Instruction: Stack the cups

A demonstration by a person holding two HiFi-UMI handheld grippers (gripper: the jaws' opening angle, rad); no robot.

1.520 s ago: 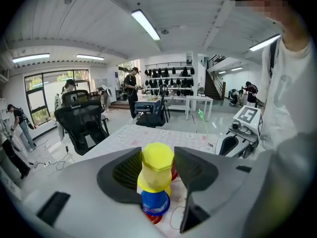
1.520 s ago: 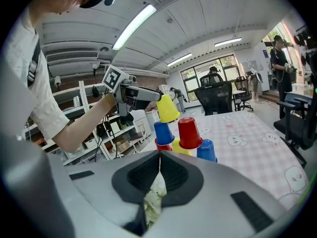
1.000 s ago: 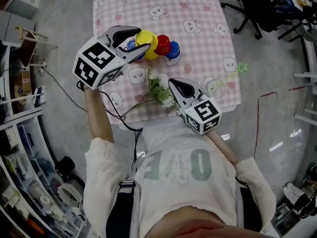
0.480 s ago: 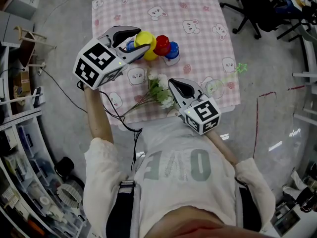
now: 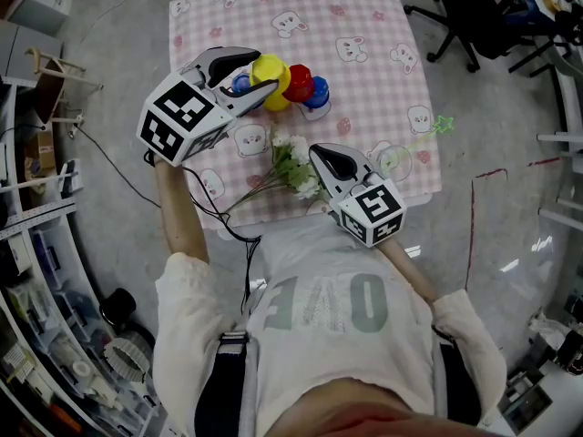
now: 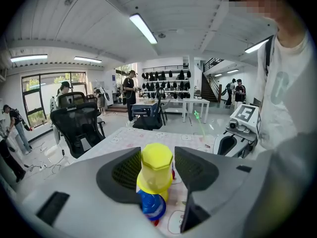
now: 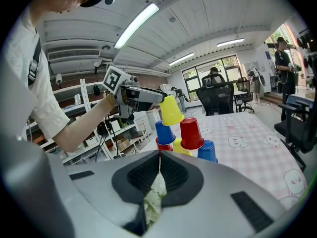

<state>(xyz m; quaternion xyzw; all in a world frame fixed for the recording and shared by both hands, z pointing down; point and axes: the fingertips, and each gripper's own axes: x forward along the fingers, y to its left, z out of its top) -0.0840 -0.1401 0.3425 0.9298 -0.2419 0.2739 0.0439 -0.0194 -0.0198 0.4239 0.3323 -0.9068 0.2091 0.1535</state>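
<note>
The left gripper (image 5: 257, 73) jaws are gripping one yellow cup (image 6: 156, 168) above five other cups (image 7: 190, 132); the right gripper (image 7: 159, 157) jaws are pinching one flower sprig (image 5: 293, 167).

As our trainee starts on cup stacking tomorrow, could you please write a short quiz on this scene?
1. True or false: the right gripper is empty.
2. Which cup does the left gripper hold? A red; B yellow; C blue.
3. Fill in: that cup hangs mouth ____.

Key
1. False: it is shut on the flower sprig.
2. B, the yellow cup.
3. Down.
</note>
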